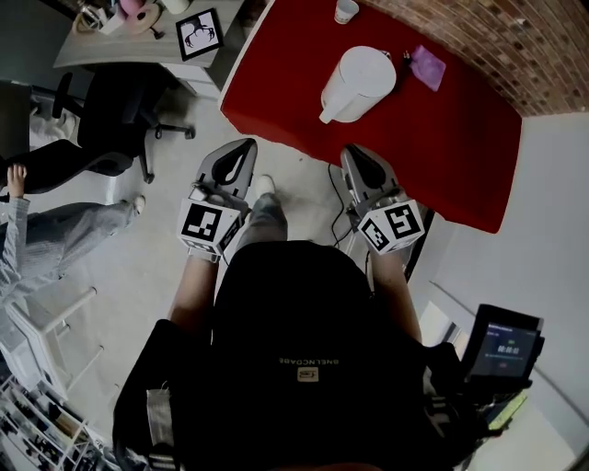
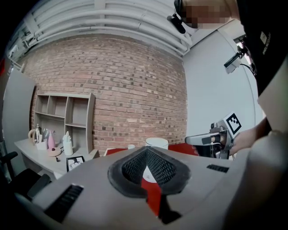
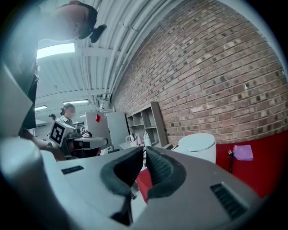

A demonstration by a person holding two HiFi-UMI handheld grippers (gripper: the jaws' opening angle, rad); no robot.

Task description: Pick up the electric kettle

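Two hand-held grippers are in use, one per hand. In the head view, the left hand-held gripper [image 1: 247, 147] sits at 11 o'clock from the operator's torso and the right hand-held gripper [image 1: 352, 153] at 1 o'clock. Both are over the floor, short of the near edge of the one red desk [image 1: 460, 156]. In the left gripper view, the left hand-held gripper [image 2: 145, 149] is clenched, pad tips together, with nothing between them. In the right gripper view, the right hand-held gripper [image 3: 145, 151] is likewise clenched and empty. One white electric kettle [image 1: 359, 81] stands upright on the red desk at 12 o'clock from the right hand-held gripper, well apart from both units, its spout pointing toward 7 o'clock. The same electric kettle appears ahead of the jaws in the left gripper view [image 2: 156, 143] and at 2 o'clock from the jaws in the right gripper view [image 3: 198, 146]. One cup [image 1: 346, 10] stands at 12 o'clock from the kettle. One purple cloth [image 1: 428, 67] lies at 2 o'clock from it. Off the red desk, at 10 o'clock in the head view, there are one black office chair [image 1: 124, 115] and one framed picture [image 1: 200, 34].
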